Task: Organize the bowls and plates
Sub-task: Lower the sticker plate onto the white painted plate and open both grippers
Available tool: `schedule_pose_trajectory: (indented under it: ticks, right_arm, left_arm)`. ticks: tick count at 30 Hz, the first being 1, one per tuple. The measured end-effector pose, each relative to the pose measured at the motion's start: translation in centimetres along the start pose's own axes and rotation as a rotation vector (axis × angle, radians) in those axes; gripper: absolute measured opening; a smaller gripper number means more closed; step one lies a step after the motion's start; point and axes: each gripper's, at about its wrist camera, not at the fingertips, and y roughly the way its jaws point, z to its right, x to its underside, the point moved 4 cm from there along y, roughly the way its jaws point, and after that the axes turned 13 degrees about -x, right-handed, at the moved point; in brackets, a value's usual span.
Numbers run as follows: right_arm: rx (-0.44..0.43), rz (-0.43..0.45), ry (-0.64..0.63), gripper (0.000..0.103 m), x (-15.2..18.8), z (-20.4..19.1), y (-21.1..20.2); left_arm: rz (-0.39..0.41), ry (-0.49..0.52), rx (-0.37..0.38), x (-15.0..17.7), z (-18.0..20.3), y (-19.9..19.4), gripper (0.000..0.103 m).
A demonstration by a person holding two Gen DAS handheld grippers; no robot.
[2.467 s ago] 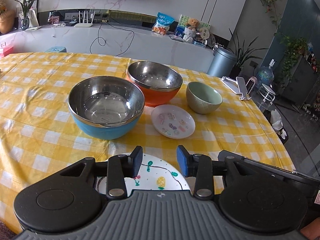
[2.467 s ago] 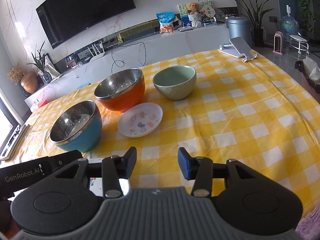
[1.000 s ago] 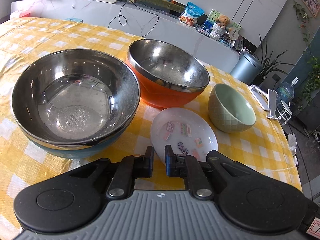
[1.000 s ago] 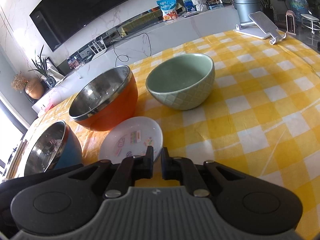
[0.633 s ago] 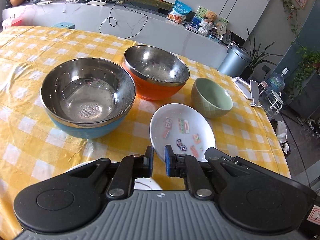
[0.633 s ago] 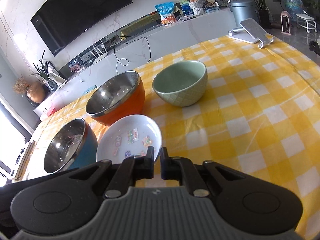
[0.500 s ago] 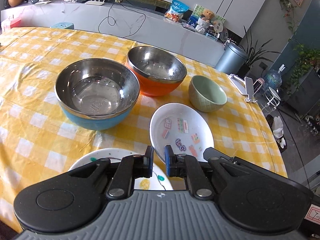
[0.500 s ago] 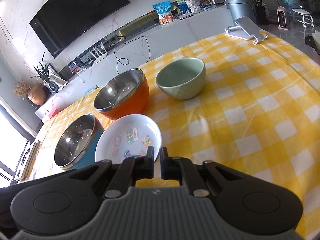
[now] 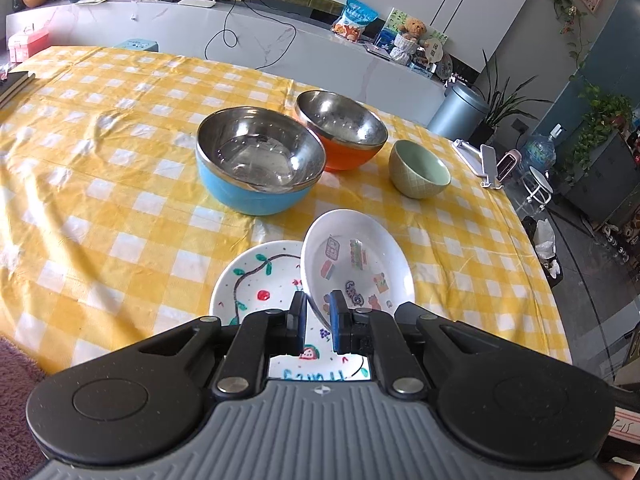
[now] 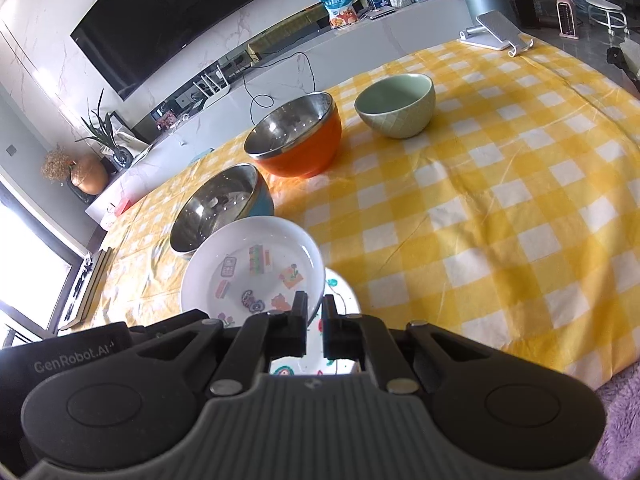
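A small white plate with stickers (image 9: 356, 264) (image 10: 252, 264) hangs tilted above the table, held by its near rim from two sides. My left gripper (image 9: 318, 320) is shut on the rim, and my right gripper (image 10: 314, 320) is shut on the same rim further round. Partly under it, a larger white plate with drawn fruit and vines (image 9: 256, 284) (image 10: 340, 288) lies flat near the table's front edge. Further back stand a blue steel bowl (image 9: 260, 168) (image 10: 216, 204), an orange steel bowl (image 9: 342, 132) (image 10: 296, 136) and a green ceramic bowl (image 9: 420, 168) (image 10: 394, 104).
A yellow checked cloth (image 9: 100, 184) covers the table. A phone stand (image 9: 486, 160) (image 10: 496, 28) sits at the far right corner and a dark notebook (image 9: 12, 84) at the far left edge. A purple rug (image 10: 624, 420) lies below the front edge.
Both grippers, open earlier, shut on the sticker plate's rim, lifted it off the cloth and drew it back toward the front edge. It now hangs over the drawn plate.
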Motion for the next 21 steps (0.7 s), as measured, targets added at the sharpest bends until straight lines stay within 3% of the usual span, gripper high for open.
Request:
schedule_pose_trajectory:
  ticks: [10, 21]
  right_arm:
    - [0.022, -0.057, -0.015, 0.003, 1.4, -0.7, 1.9]
    - [0.055, -0.097, -0.002, 0.003, 1.9, 0.3, 3.2]
  left_arm:
    - [-0.073, -0.042, -0.009, 1.5, -2.6, 2.1, 0.013]
    - [-0.133, -0.058, 0.002, 2.0, -2.8, 3.6, 0.015]
